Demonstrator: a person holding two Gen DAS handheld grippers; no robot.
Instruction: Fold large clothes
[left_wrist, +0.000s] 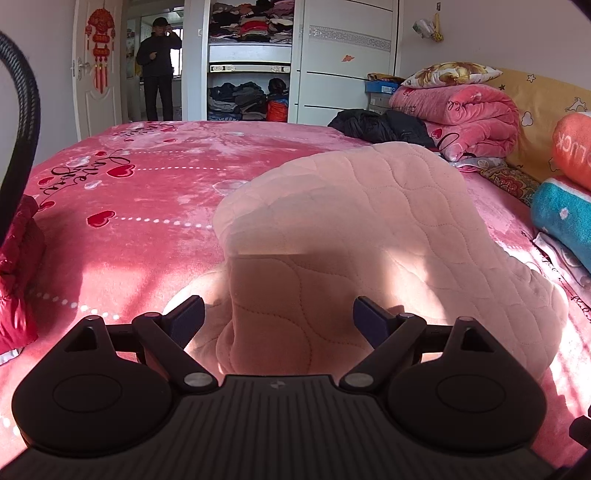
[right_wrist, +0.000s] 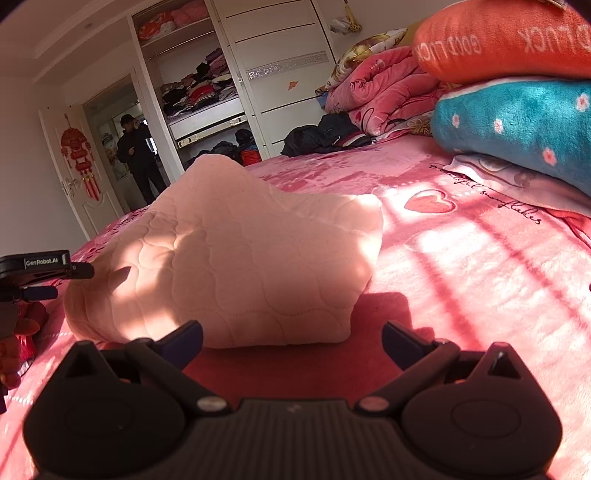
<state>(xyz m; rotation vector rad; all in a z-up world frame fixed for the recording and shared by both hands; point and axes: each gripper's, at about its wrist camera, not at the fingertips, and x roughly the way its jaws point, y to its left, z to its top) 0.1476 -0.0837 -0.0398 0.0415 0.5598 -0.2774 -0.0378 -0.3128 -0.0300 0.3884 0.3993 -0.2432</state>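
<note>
Left tongs (left_wrist: 279, 314): spread wide, holding nothing; the two dark pads stood either side of a fold of the garment without pinching it.
Right tongs (right_wrist: 291, 341): spread as well, empty, hanging low over the bedspread just short of the garment's near edge.
Garment (left_wrist: 369, 229): a pale pink quilted piece, bunched in a soft heap on the bed, right under and ahead of the left tongs; ahead and a little left of the right tongs (right_wrist: 229, 266).
Left tongs from the right side (right_wrist: 40, 275): the black head poked in at the far left, its tip close by the garment's left edge; I could not tell whether it touched.
Bedspread (left_wrist: 129, 229): pink plush with red hearts, under both tongs, striped with sun.
Bedding (right_wrist: 517, 110): an orange roll on a teal one, stacked to the right of the right tongs.
Dark coat (left_wrist: 380, 125): heaped far ahead of the left tongs, beside a folded pink quilt (left_wrist: 465, 114).
Wardrobe (left_wrist: 251, 55): open, shelves full of clothes, beyond the bed.
Person (left_wrist: 159, 70): in dark clothes, standing in the doorway far ahead to the left.
</note>
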